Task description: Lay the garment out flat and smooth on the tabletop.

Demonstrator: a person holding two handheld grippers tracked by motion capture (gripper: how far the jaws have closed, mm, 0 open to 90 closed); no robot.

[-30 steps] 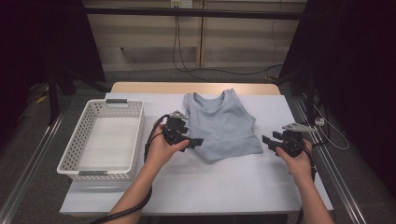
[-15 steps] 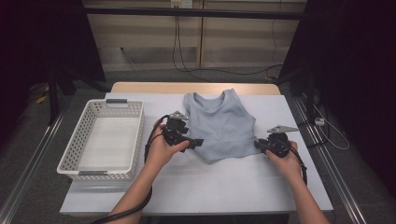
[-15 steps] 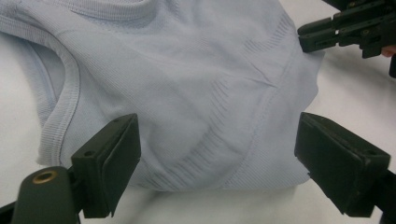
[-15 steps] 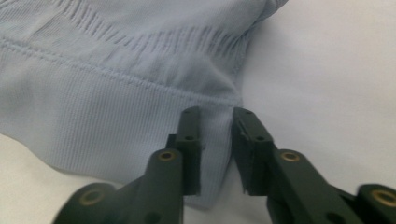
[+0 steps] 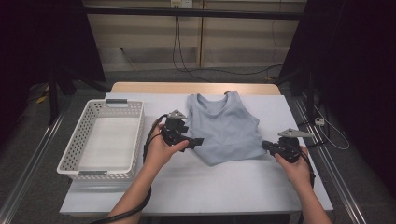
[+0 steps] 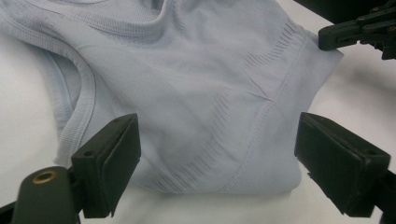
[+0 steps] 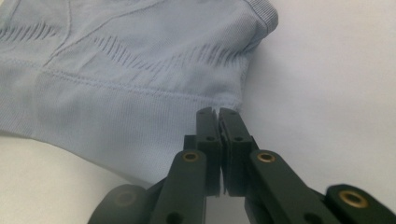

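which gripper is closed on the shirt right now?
The right gripper: its jaws are shut at the edge of the light blue tank top. The left gripper stands wide open over the fabric.

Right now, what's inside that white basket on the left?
The white basket looks empty: its pale floor shows bare in the high view. Only the strip just behind its near wall is hidden. The light blue top lies beside it on the table.

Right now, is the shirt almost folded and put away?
Not nearly. The light blue tank top lies on the table, its bottom already turned up once. The right tongs have just closed at its hem corner; the left tongs hover open over it. The white basket holds nothing yet.
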